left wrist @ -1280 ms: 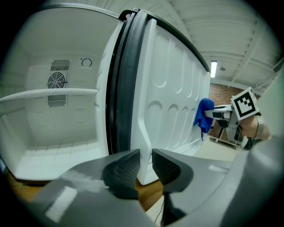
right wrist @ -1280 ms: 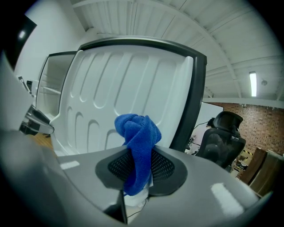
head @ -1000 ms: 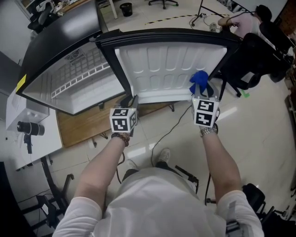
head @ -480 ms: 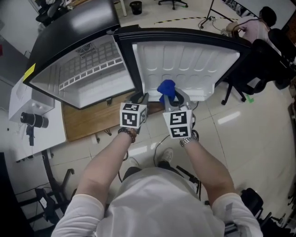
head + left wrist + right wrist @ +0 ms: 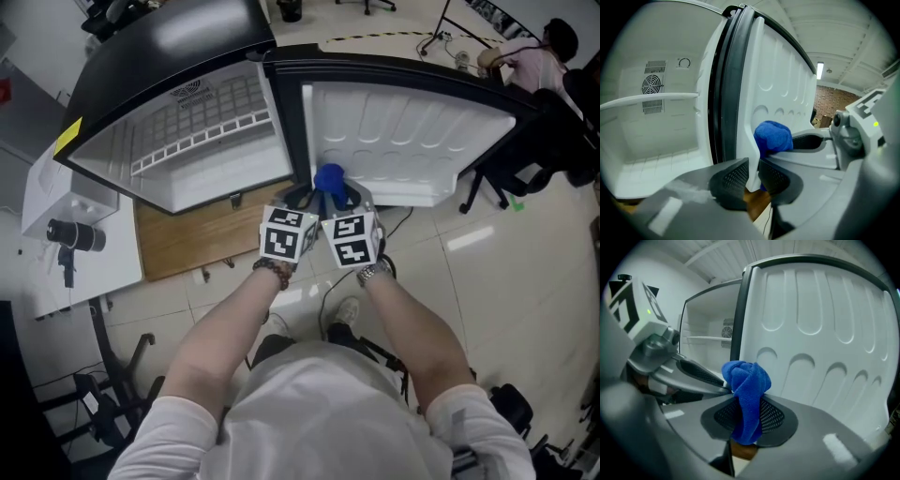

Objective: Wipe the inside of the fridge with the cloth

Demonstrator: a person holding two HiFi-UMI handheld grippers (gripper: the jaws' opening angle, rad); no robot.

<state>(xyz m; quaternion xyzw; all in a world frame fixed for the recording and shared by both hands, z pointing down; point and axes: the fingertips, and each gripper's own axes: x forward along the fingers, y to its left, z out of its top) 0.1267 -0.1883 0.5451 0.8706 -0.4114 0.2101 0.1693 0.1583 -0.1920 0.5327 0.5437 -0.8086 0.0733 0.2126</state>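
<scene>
- Pale floor tiles lay under an open black fridge. Its white cavity faced me at upper left, and its door swung out to the right.
- My left tool had just been closing its jaws. The door's thin white lower edge stood between them, and both pads seemed to press on it.
- My right tool pinched the blue cloth at its middle. The cloth stood upright, bunched above the jaws with a short tail below.
- Both tools sat just beside each other at the door's hinge-side corner. The cloth was close in front of the ribbed door lining; I could not tell if it touched.
- The cavity and its shelf lay left of the cloth, past the dark door seal. My left tool sat between them, so I judged the right hand would have to carry the cloth leftward around it.
</scene>
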